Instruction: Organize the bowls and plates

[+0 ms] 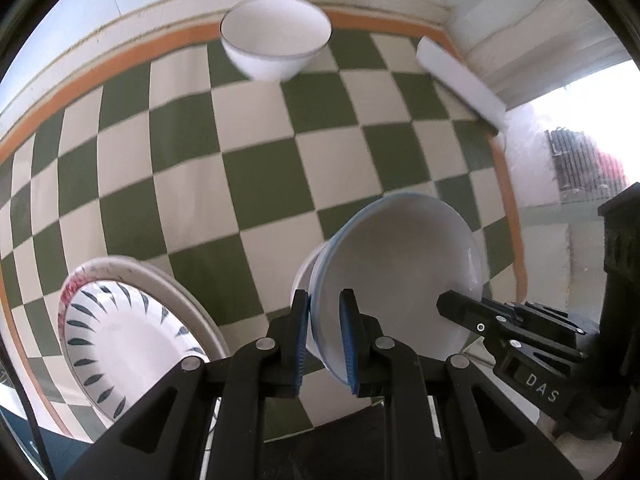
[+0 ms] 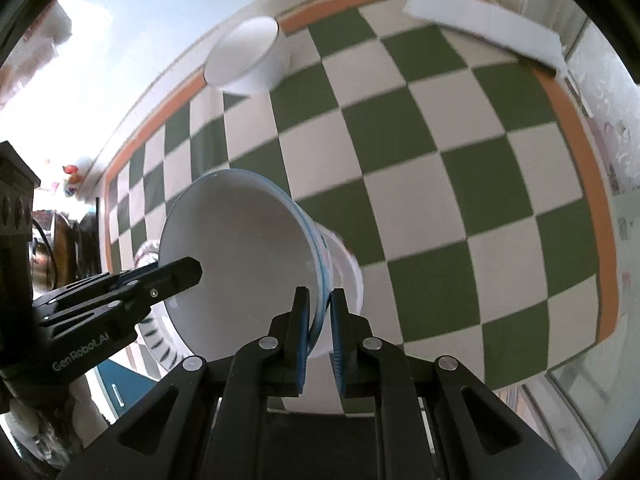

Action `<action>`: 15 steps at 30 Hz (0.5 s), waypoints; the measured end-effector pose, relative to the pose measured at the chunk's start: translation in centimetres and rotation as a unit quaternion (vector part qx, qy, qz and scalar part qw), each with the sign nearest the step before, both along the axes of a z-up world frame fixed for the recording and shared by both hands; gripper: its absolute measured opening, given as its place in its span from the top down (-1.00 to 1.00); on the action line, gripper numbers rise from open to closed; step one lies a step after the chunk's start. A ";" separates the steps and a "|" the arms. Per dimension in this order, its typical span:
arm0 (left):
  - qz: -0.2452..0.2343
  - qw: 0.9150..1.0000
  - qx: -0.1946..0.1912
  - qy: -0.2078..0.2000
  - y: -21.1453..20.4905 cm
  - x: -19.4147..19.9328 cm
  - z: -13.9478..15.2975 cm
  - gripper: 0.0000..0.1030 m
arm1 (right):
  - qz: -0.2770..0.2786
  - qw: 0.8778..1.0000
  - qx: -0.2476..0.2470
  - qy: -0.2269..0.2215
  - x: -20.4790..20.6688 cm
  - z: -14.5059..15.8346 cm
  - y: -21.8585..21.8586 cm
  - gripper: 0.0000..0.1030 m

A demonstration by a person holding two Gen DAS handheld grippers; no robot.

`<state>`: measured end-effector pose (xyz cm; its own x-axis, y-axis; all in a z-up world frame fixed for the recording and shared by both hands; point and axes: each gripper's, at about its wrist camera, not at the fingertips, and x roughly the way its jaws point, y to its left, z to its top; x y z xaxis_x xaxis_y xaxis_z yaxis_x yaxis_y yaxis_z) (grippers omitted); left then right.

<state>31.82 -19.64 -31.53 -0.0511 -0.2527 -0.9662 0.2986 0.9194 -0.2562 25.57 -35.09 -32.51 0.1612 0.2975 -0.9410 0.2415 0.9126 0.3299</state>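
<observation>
While both claws are pinching opposite rims, left claw (image 1: 325,336) and right claw (image 2: 320,340) are carrying the stiff, breakable, probably slick blue-rimmed bowl (image 1: 400,272).

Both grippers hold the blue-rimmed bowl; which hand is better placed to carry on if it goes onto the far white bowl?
Neither clearly. The left gripper and right gripper both clamp opposite rims of the blue-rimmed bowl; the far white bowl sits ahead of both.

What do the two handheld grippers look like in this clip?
Both are matte black linkage frames with silver pivot pins and ribbed blue pads. The left gripper bears white "GenRobot.AI" lettering on its side; the right gripper shows "DAS". No sleeves visible.
</observation>
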 end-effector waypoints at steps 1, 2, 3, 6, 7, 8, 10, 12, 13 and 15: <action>0.000 1.000 0.004 0.005 0.0 -0.3 -0.5 0.74 | 0.001 1.000 -0.003 0.002 -0.1 -0.4 0.1 0.77; 0.000 1.000 0.008 0.009 0.0 -0.4 -1.0 0.74 | 0.000 1.000 -0.003 0.006 -0.4 -0.8 0.2 0.77; -0.003 1.000 0.012 0.014 -0.1 -0.6 -1.4 0.74 | -0.002 1.000 -0.003 0.009 -0.5 -1.2 0.2 0.77; -0.006 1.000 0.024 0.018 -0.6 -0.8 -2.4 0.74 | 0.001 1.000 -0.011 0.018 -0.5 -2.2 0.2 0.77; -0.007 0.999 0.026 0.019 -0.8 -0.8 -2.5 0.74 | 0.004 1.000 -0.015 0.020 -0.3 -2.4 0.3 0.77; -0.009 0.999 0.029 0.018 -0.9 -0.8 -2.6 0.74 | 0.006 1.000 -0.019 0.022 -0.3 -2.6 0.3 0.77; -0.013 0.999 0.033 0.016 -1.1 -0.8 -2.8 0.74 | 0.008 0.999 -0.021 0.026 -0.2 -2.9 0.3 0.78; -0.016 0.999 0.038 0.013 -1.3 -0.7 -2.9 0.74 | 0.008 0.999 -0.020 0.029 -0.2 -3.2 0.3 0.78; -0.019 0.999 0.041 0.011 -1.4 -0.7 -3.0 0.74 | 0.008 0.999 -0.020 0.031 -0.2 -3.3 0.3 0.78; -0.021 0.999 0.049 0.009 -1.6 -0.7 -3.2 0.74 | 0.004 0.999 -0.017 0.036 -0.1 -3.5 0.4 0.78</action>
<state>31.16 -21.24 -34.74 -0.0776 -0.1533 -0.9851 0.3337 0.9271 -0.1706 25.43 -34.74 -36.06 0.0908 0.2672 -0.9594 0.2552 0.9249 0.2817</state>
